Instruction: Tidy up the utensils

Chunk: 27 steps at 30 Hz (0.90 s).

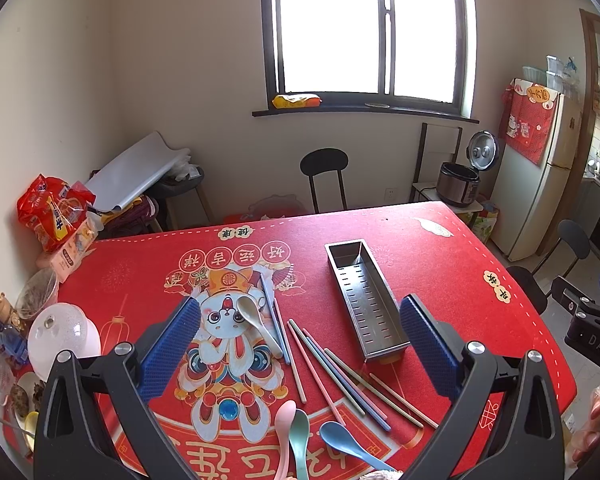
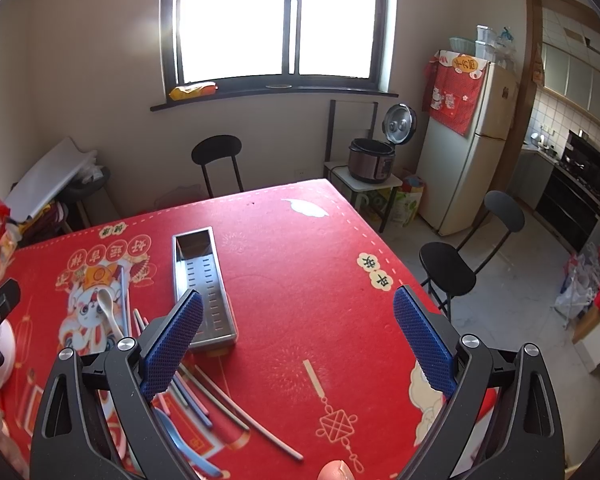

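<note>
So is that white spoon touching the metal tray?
Apart. In the left wrist view the white spoon lies on the rabbit picture, and chopsticks and bare red cloth separate it from the metal tray.

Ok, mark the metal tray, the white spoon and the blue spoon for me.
metal tray (image 1: 366,300): left wrist view, on its slotted floor.
white spoon (image 1: 249,309): left wrist view, on its bowl.
blue spoon (image 1: 336,435): left wrist view, on its bowl.

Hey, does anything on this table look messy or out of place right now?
Yes. The chopsticks lie loose and fanned at crossing angles on the red table mat, with spoons scattered nearby, while the metal utensil tray beside them sits empty. Nothing looks spilled or broken.
</note>
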Each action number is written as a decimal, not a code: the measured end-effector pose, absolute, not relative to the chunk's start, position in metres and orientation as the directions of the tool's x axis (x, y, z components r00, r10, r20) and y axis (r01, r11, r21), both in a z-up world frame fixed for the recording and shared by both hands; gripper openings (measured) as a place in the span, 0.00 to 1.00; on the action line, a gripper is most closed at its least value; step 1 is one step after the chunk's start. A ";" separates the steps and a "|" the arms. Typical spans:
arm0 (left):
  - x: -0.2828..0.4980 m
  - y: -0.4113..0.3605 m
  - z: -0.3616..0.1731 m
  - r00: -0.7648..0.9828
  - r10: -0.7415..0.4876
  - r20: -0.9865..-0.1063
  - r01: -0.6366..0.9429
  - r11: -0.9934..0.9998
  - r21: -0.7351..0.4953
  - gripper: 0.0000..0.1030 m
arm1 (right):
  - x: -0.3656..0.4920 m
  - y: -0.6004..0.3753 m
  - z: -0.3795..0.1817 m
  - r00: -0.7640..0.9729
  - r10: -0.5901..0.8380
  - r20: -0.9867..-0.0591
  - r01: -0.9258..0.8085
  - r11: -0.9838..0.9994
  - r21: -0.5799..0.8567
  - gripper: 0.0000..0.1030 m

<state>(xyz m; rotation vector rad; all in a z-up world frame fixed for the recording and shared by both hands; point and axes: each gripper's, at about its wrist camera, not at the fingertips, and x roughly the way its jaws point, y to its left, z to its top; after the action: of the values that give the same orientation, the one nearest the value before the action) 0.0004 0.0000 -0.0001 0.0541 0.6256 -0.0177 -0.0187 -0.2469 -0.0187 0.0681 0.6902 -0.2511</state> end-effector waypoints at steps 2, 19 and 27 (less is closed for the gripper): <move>0.000 0.000 0.000 0.811 0.000 -0.586 0.033 0.998 0.045 0.95 | -0.019 -0.247 -0.019 0.742 -0.206 -0.638 0.251 0.968 -0.020 0.90; 0.000 0.000 0.000 0.810 -0.002 -0.586 0.034 0.998 0.044 0.95 | -0.018 -0.246 -0.023 0.741 -0.206 -0.639 0.253 0.967 -0.019 0.90; 0.000 0.000 0.000 0.811 -0.001 -0.586 0.033 0.998 0.045 0.95 | -0.018 -0.246 -0.023 0.741 -0.206 -0.639 0.253 0.967 -0.020 0.90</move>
<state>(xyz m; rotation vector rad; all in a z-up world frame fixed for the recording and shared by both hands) 0.0004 0.0001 -0.0001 0.0539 0.6255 -0.0181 -0.0176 -0.2457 -0.0230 0.0698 0.6921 -0.2519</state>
